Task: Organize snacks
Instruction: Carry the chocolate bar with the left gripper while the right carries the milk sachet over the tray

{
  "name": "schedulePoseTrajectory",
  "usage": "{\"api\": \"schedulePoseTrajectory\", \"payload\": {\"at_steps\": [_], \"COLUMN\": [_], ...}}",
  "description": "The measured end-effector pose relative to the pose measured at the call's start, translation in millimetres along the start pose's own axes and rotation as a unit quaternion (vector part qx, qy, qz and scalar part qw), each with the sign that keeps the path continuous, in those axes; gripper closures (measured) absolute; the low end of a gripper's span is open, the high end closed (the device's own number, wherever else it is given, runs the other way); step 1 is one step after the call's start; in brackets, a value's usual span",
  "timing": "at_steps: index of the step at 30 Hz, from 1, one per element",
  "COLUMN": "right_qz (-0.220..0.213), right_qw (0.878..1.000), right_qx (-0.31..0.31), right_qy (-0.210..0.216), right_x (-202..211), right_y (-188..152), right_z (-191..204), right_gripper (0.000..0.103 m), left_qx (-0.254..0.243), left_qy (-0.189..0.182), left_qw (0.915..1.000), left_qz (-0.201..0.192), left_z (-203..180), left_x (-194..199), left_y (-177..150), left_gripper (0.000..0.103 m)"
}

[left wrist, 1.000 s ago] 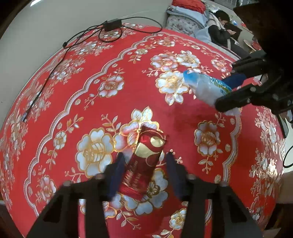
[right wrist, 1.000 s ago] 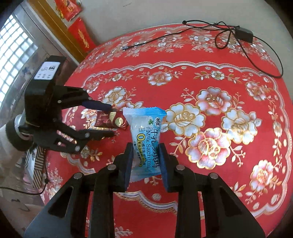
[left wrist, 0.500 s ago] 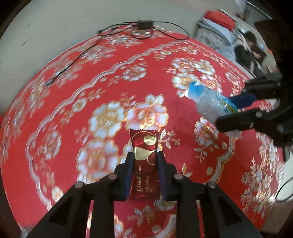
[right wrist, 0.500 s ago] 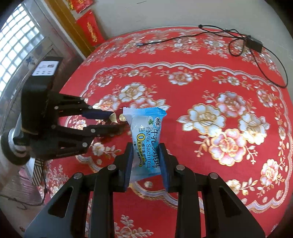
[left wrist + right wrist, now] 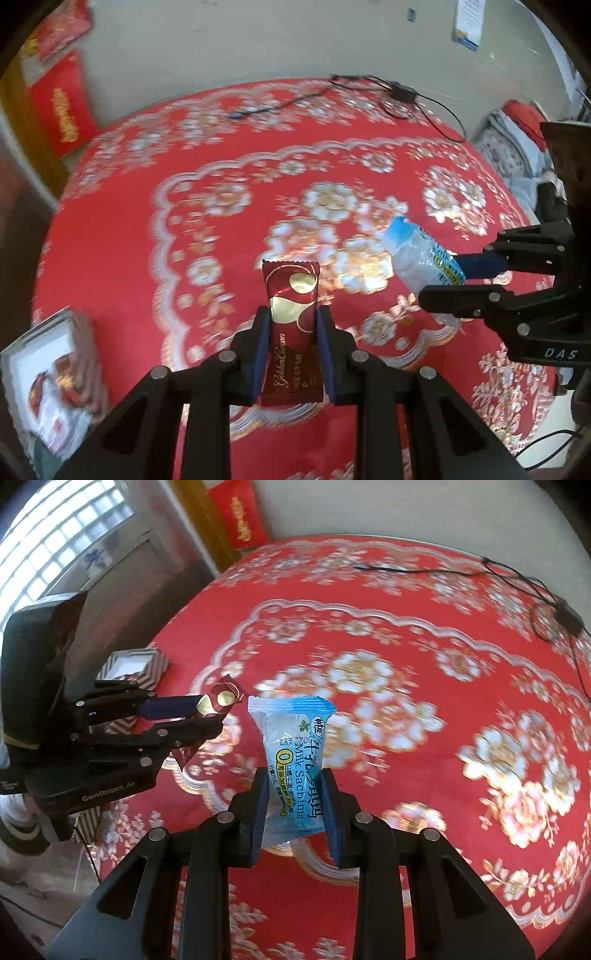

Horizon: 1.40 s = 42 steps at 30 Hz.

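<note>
My left gripper (image 5: 290, 325) is shut on a dark red and gold snack packet (image 5: 291, 325) and holds it above the red floral tablecloth (image 5: 221, 184). My right gripper (image 5: 293, 786) is shut on a blue and clear Milk Sachima packet (image 5: 293, 749), also held above the cloth. In the left wrist view the right gripper (image 5: 458, 277) holds the blue packet (image 5: 417, 254) at the right. In the right wrist view the left gripper (image 5: 199, 714) holds the red packet (image 5: 221, 699) at the left.
An open box with a white inside and patterned sides (image 5: 51, 373) sits at the table's left edge; it also shows in the right wrist view (image 5: 136, 666). A black cable with an adapter (image 5: 400, 92) lies at the far side. Red hangings (image 5: 61, 107) are on the wall.
My left gripper closed on the red packet and lifted it off the cloth. Both grippers swung to the left, bringing the box into view. The right gripper kept the blue packet.
</note>
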State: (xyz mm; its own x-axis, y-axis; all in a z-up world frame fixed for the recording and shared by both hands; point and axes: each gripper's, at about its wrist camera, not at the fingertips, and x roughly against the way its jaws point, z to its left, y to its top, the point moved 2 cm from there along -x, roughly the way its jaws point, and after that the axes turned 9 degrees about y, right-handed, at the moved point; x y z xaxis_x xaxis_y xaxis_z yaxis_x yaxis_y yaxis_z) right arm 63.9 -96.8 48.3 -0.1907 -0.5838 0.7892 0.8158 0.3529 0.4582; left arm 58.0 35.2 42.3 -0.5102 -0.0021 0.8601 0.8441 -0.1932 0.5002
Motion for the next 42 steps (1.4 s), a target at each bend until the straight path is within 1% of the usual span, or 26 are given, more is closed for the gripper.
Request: {"api": "schedulePoseTrajectory", "payload": {"at_steps": [5, 12, 20, 25, 34, 42], "right_qz": [0.012, 0.023, 0.036, 0.045, 0.068, 0.095], "right_qw": [0.999, 0.998, 0.993, 0.988, 0.972, 0.958], "right_qx": [0.029, 0.058, 0.103, 0.135, 0.199, 0.238], "right_qy": [0.016, 0.028, 0.048, 0.067, 0.102, 0.131], "right_x": [-16, -31, -47, -59, -85, -109], "right_y": [7, 15, 24, 30, 36, 30], "right_z": [32, 65, 114, 149, 217, 268], "right_gripper": [0.077, 0.077, 0.077, 0.077, 0.077, 0.077], "left_qx": [0.028, 0.060, 0.103, 0.136, 0.203, 0.246], "left_qy": [0.022, 0.047, 0.075, 0.096, 0.136, 0.162], "left_qw": [0.9994, 0.9970, 0.9915, 0.9856, 0.9694, 0.9557], "left_qz": [-0.004, -0.014, -0.026, -0.031, -0.028, -0.009], "left_z": [25, 53, 85, 113, 166, 199], "left_x": [15, 35, 62, 80, 107, 115], "left_y": [-14, -34, -58, -79, -129, -172], "left_gripper": [0.076, 0.076, 0.076, 0.076, 0.076, 0.076]}}
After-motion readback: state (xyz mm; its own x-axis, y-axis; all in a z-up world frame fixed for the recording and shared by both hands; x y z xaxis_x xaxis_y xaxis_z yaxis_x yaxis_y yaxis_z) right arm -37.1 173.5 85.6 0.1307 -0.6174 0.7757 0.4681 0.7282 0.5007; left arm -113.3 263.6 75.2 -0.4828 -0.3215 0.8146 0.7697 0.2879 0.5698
